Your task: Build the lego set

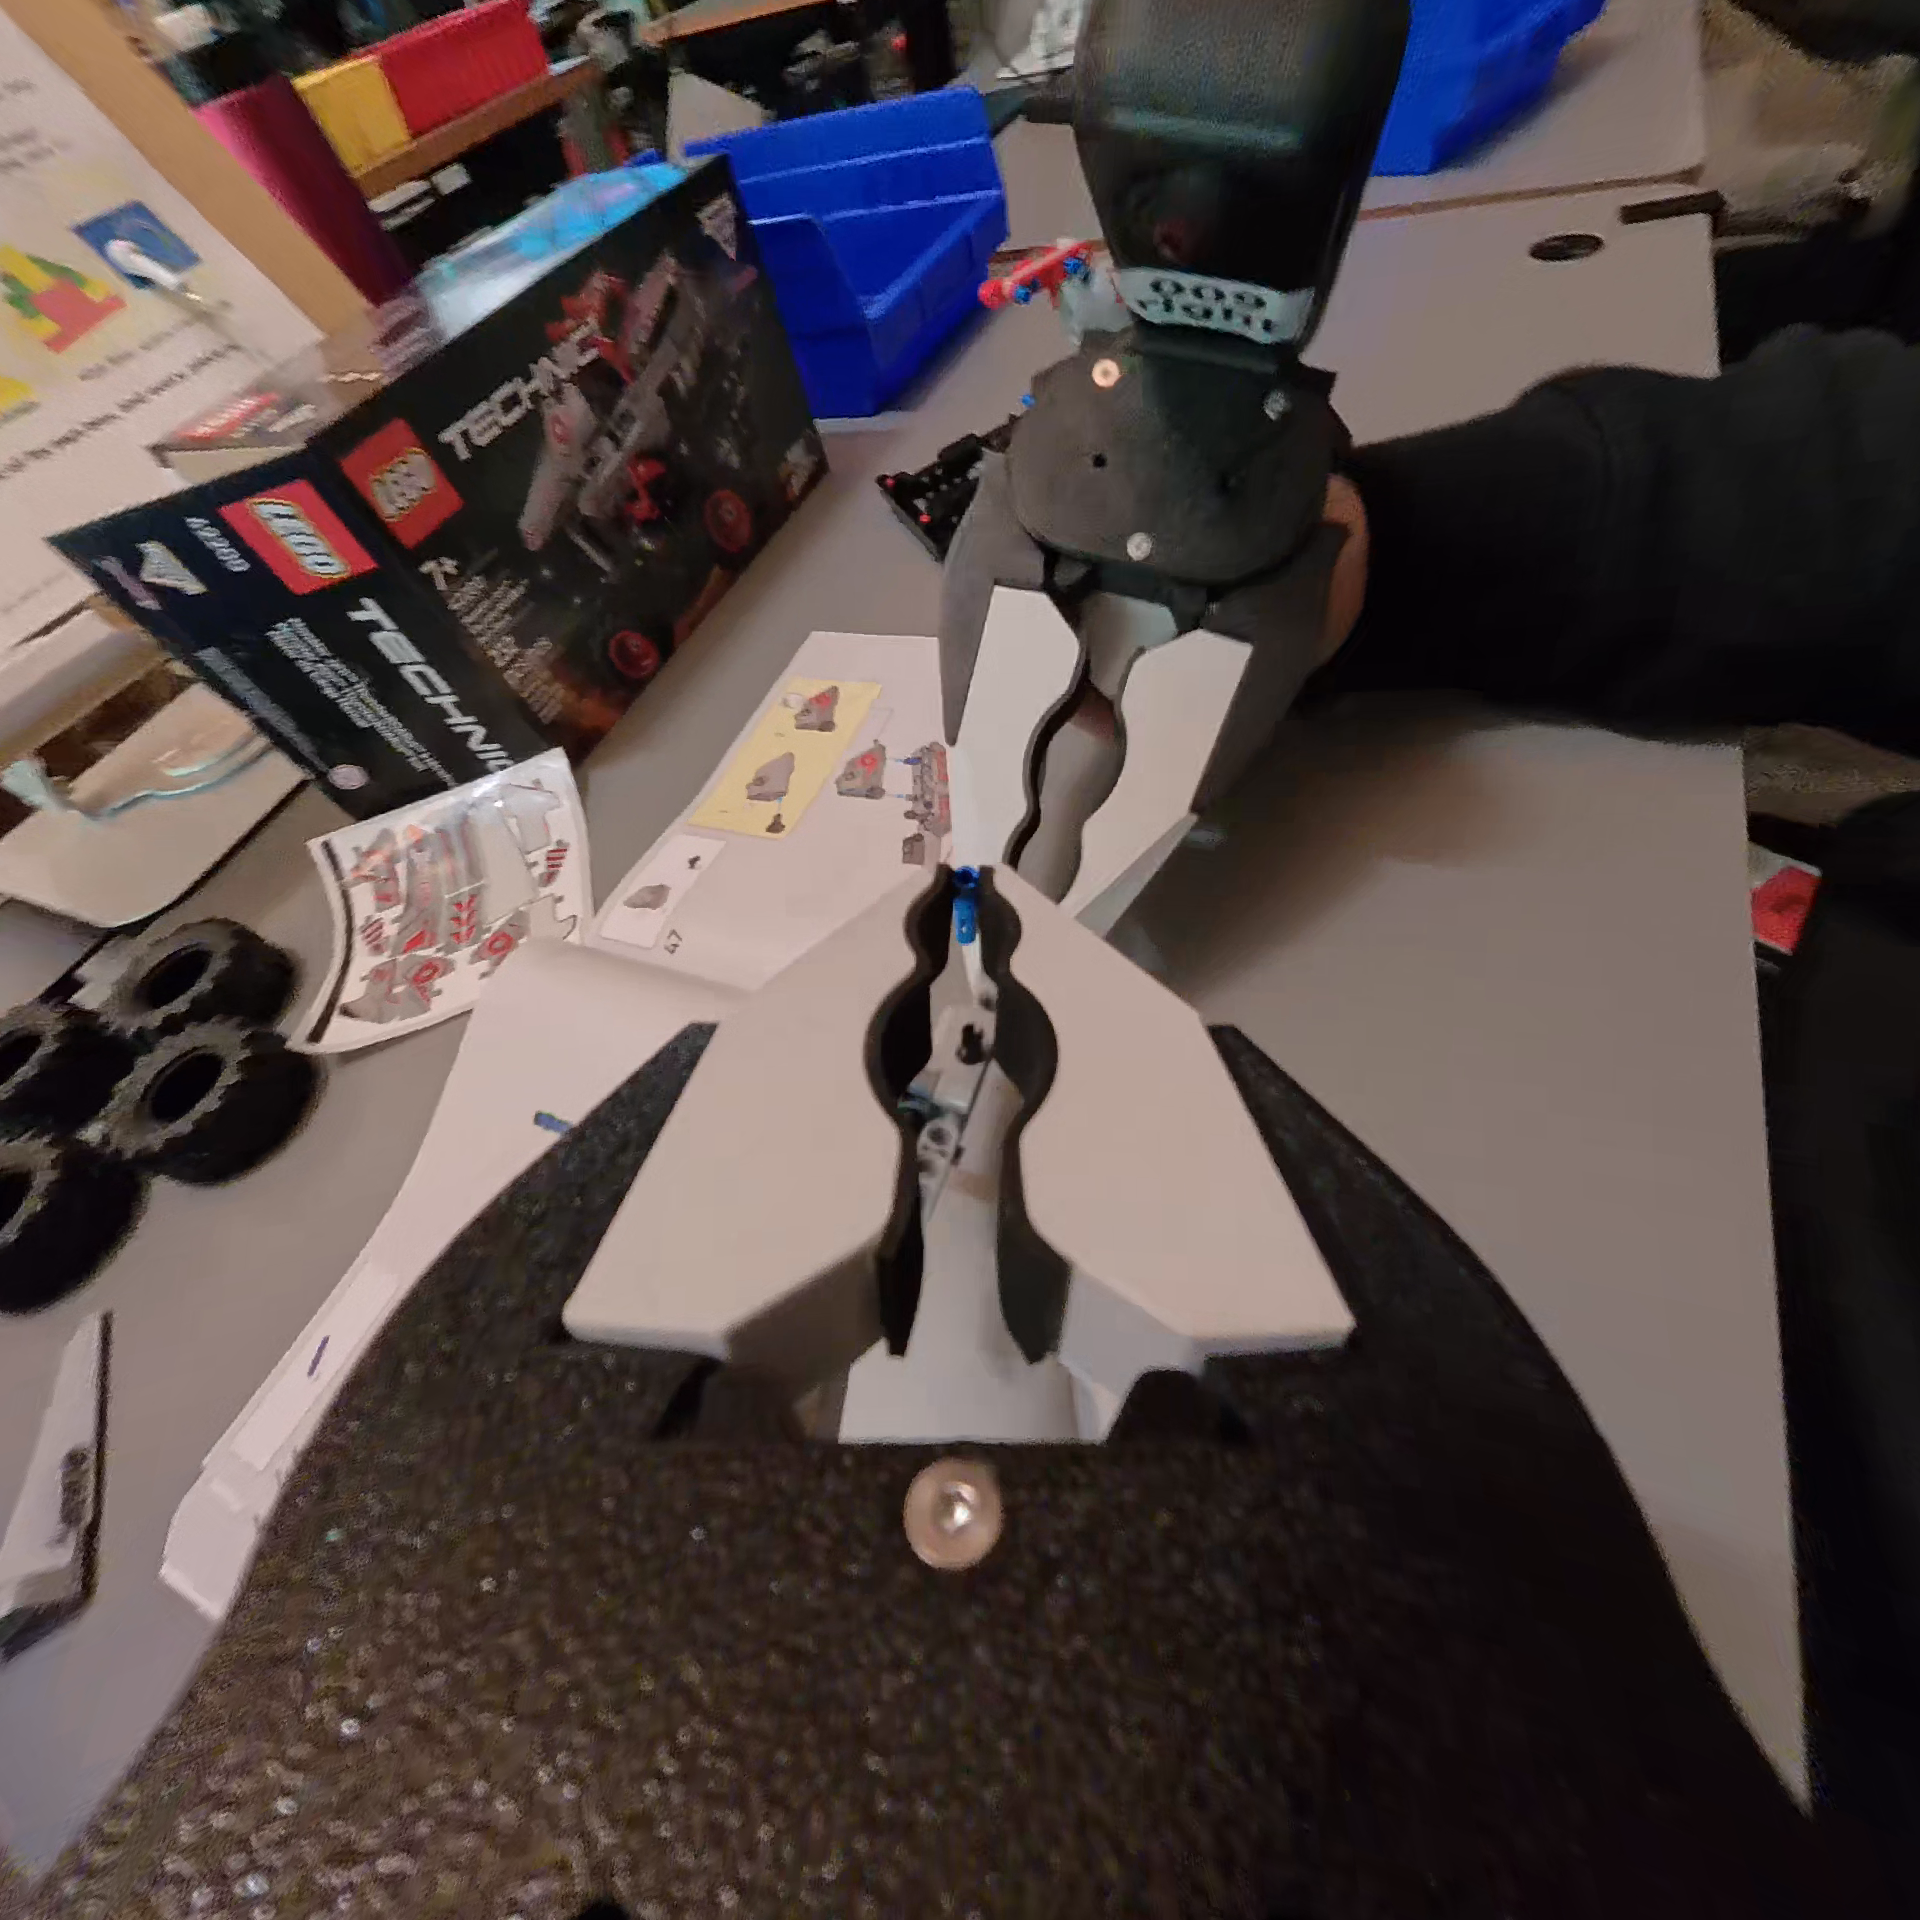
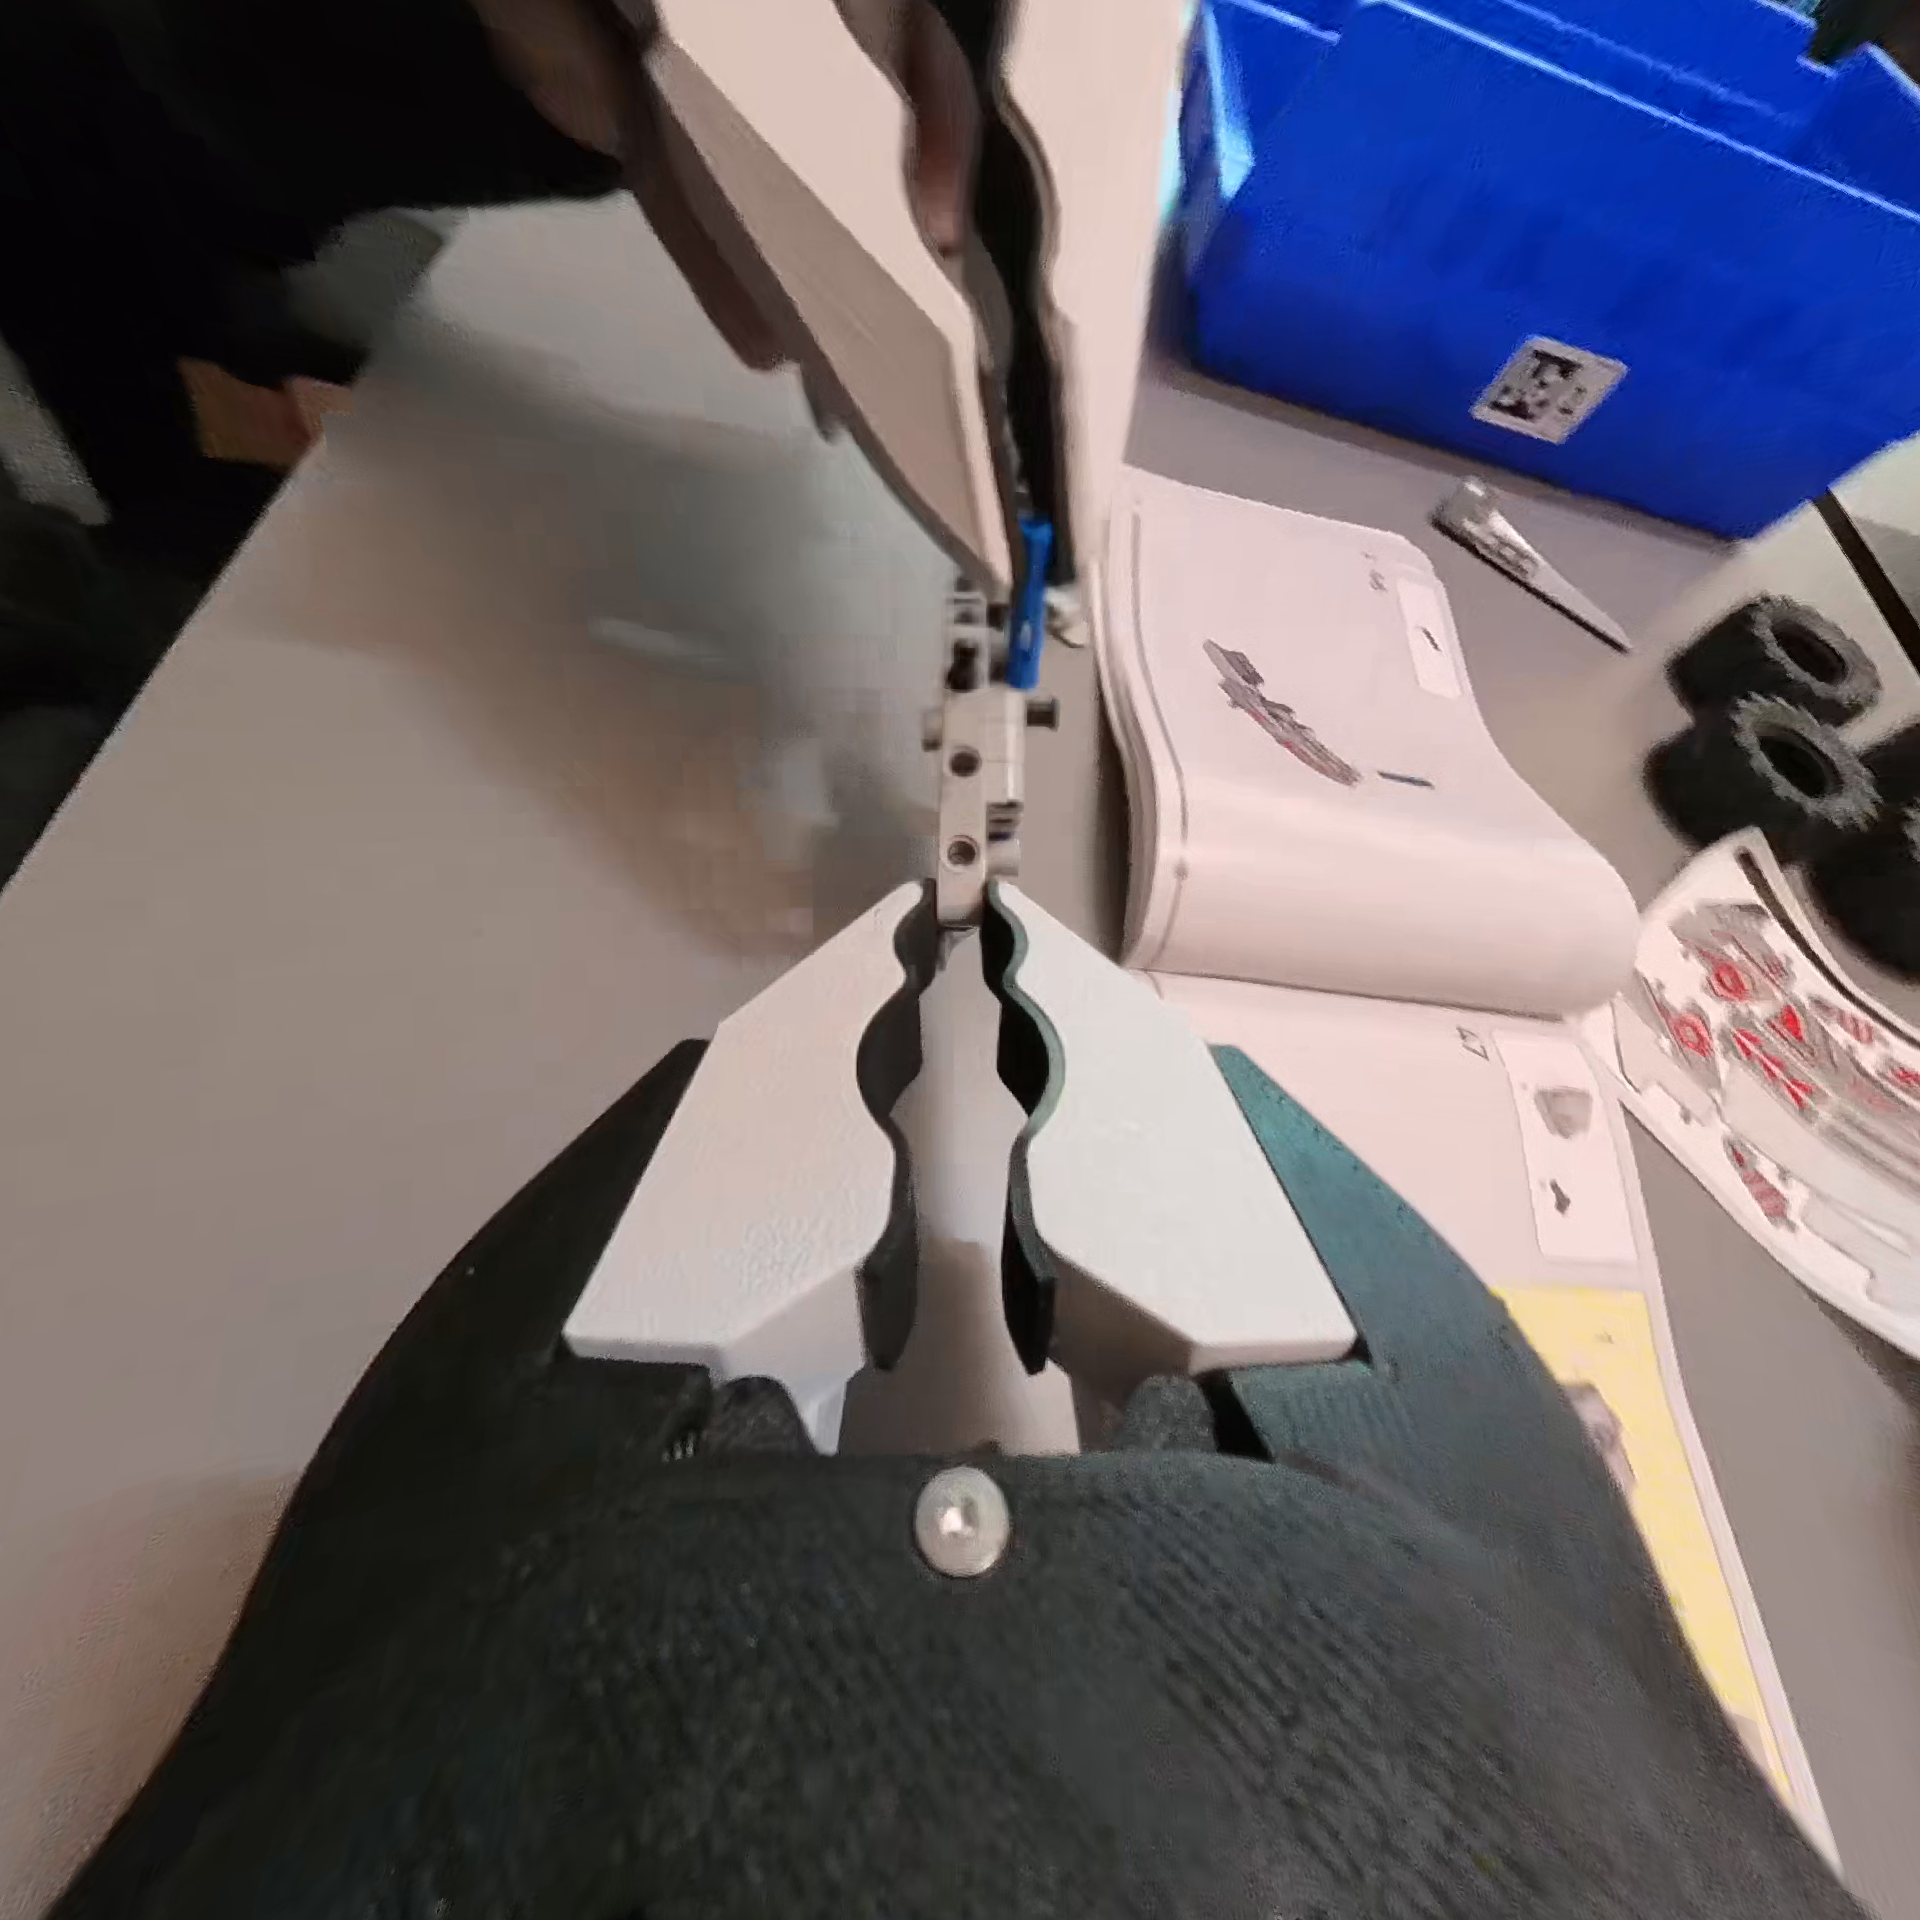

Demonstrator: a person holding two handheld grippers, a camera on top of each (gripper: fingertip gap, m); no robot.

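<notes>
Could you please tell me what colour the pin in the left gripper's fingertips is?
The pin is blue, clearest in the right wrist view.

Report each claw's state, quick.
Left claw: closed on the blue pin.
Right claw: closed on the grey beam assembly.

Workshop, blue storage bins [image 1: 873, 239], worktable [image 1: 1455, 935]

Blue storage bins [image 1: 873, 239] stand at the far side of the grey bench [image 1: 1455, 935], one bearing a square printed tag [image 2: 1546, 390]. Red [image 1: 468, 62] and yellow [image 1: 348, 109] bins sit on shelving behind.
</notes>
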